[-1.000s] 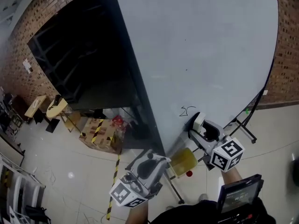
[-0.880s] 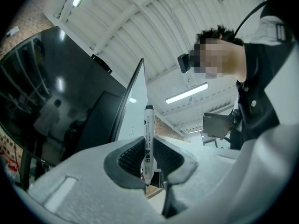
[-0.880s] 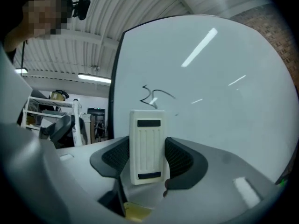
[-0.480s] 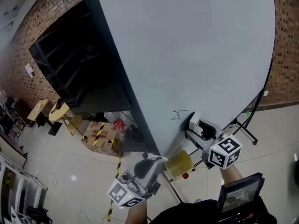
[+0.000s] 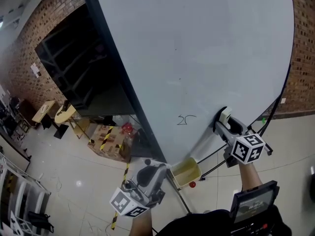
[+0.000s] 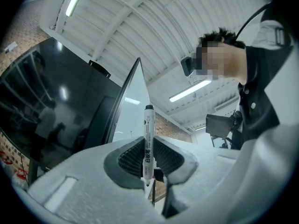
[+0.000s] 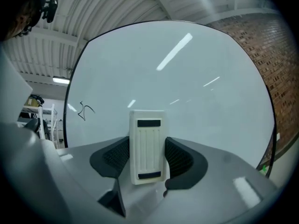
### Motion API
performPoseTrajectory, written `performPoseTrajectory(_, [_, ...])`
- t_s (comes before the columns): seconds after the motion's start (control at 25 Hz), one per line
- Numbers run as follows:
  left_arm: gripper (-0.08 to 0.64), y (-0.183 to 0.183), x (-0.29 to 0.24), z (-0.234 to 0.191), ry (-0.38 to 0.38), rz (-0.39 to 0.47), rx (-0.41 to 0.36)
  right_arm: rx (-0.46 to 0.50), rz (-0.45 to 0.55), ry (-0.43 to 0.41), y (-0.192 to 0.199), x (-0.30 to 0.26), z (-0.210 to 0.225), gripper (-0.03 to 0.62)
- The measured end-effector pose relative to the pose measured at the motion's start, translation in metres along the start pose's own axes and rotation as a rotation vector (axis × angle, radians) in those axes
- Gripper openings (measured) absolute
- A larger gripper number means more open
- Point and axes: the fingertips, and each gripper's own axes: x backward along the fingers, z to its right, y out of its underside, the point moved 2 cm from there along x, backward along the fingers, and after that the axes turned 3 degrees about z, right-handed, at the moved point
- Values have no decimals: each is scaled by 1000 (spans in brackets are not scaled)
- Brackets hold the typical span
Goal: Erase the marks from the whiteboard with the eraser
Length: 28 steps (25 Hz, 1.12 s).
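Observation:
A large whiteboard [image 5: 206, 48] on a stand fills the head view, with a small black scribble [image 5: 185, 119] low on it. The same scribble [image 7: 85, 111] shows at the left in the right gripper view. My right gripper [image 5: 225, 119] is shut on a white eraser [image 7: 147, 145], held against or just off the board to the right of the scribble. My left gripper [image 5: 156, 167] sits low near the board's bottom corner, shut on a white marker pen [image 6: 148, 143] that stands upright between its jaws.
A dark glass wall [image 5: 78, 68] stands left of the board. Cardboard boxes [image 5: 106, 141], yellow-black floor tape [image 5: 120, 181] and small tables [image 5: 54, 113] lie on the tiled floor at left. A yellow object [image 5: 186, 171] sits near the board's stand legs [image 5: 211, 166]. Brick wall [image 5: 302, 58] at right.
My right gripper with the eraser moved right, away from the scribble along the board's lower part. The left gripper drifted slightly down, still holding the marker.

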Motion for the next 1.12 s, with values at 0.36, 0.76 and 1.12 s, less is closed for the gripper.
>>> performPoseTrajectory(0.36, [58,-8,18,-4,-17,25,-6,59,-48,-241,9,-6,-138,241])
performPoseTrajectory(0.76, [58,-18,22,-16,-14,53,2,166,-100,-392,-4,-13,-186,241])
performPoseTrajectory(1.12, [58,-11,13,-11,14,41,10,25,-15,-139,-50,-9,-52,241])
